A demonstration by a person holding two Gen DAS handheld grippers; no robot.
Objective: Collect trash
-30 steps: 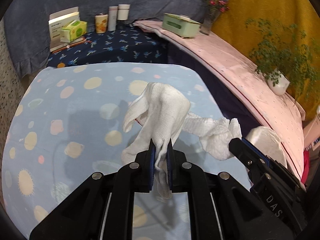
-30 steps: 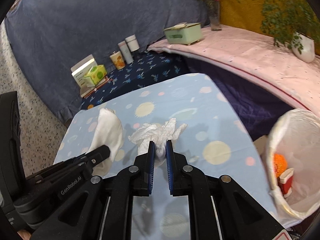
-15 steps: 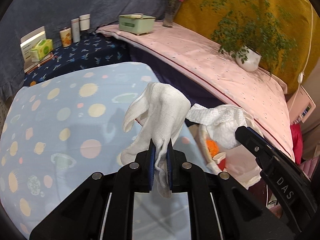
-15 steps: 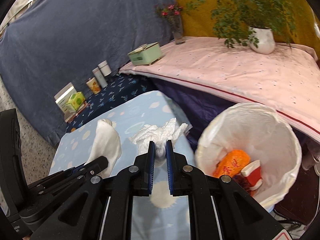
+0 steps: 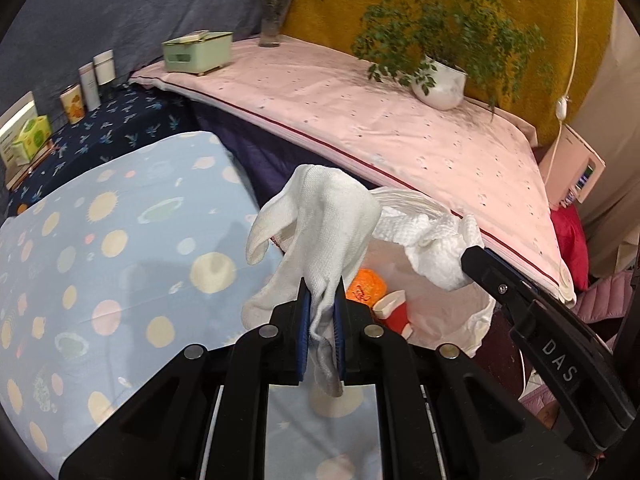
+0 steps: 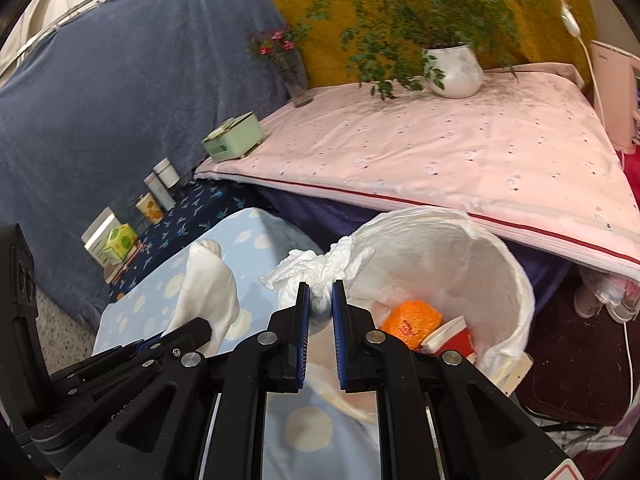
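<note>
My left gripper (image 5: 322, 292) is shut on a white knitted cloth (image 5: 320, 220), which hangs in the air at the table's right edge. My right gripper (image 6: 320, 294) is shut on a crumpled white paper towel (image 6: 316, 268), held just over the near rim of the white-lined trash bin (image 6: 516, 276). The bin holds an orange wrapper (image 6: 410, 316) and a red-and-white carton (image 6: 450, 338). In the left wrist view the paper towel (image 5: 428, 236) and the right gripper's fingers (image 5: 500, 276) show over the bin (image 5: 480, 312). The right wrist view shows the cloth (image 6: 208, 280) to the left.
The table with the light blue dotted cloth (image 5: 100, 260) lies left of the bin. Behind runs a pink-covered ledge (image 5: 380, 120) with a potted plant (image 5: 440, 84), a green box (image 5: 196, 52) and a flower vase (image 5: 272, 20). Cans and boxes (image 5: 76, 100) stand on a dark blue cloth.
Both grippers have carried their loads rightward, from over the middle of the table to its right edge beside the bin. The bin now shows large in both views.
</note>
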